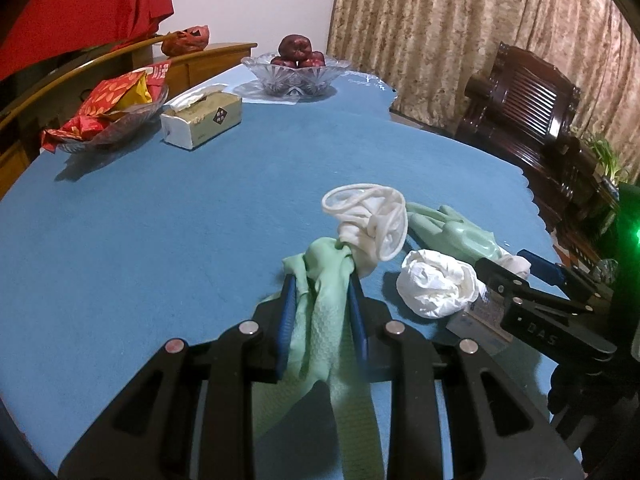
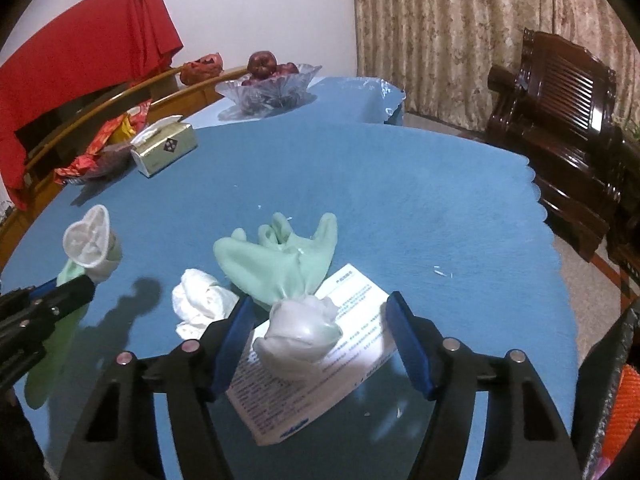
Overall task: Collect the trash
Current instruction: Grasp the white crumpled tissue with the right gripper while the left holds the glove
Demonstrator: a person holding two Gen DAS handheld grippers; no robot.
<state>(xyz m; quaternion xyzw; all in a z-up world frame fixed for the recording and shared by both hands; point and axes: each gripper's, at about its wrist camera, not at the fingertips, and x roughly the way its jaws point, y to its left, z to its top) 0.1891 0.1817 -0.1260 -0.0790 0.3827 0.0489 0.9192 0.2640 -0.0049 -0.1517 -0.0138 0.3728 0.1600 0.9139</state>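
My left gripper (image 1: pixel 322 280) is shut on a pale green rubber glove (image 1: pixel 324 320) with a white cuff (image 1: pixel 368 220), held above the blue tablecloth; it also shows in the right wrist view (image 2: pixel 86 248). A second green glove (image 2: pixel 280 260) lies on the table, its white cuff (image 2: pixel 298 334) between the fingers of my open right gripper (image 2: pixel 320 312). Under the cuff lies a white printed box (image 2: pixel 320 364). A crumpled white tissue (image 2: pixel 200 304) lies just left of it, also seen in the left wrist view (image 1: pixel 436 282).
A tissue box (image 1: pixel 202 118), a glass dish of red snack packets (image 1: pixel 108 116) and a glass bowl of apples (image 1: pixel 296 68) stand at the far left and back. A dark wooden chair (image 2: pixel 560 120) stands beyond the table's right edge.
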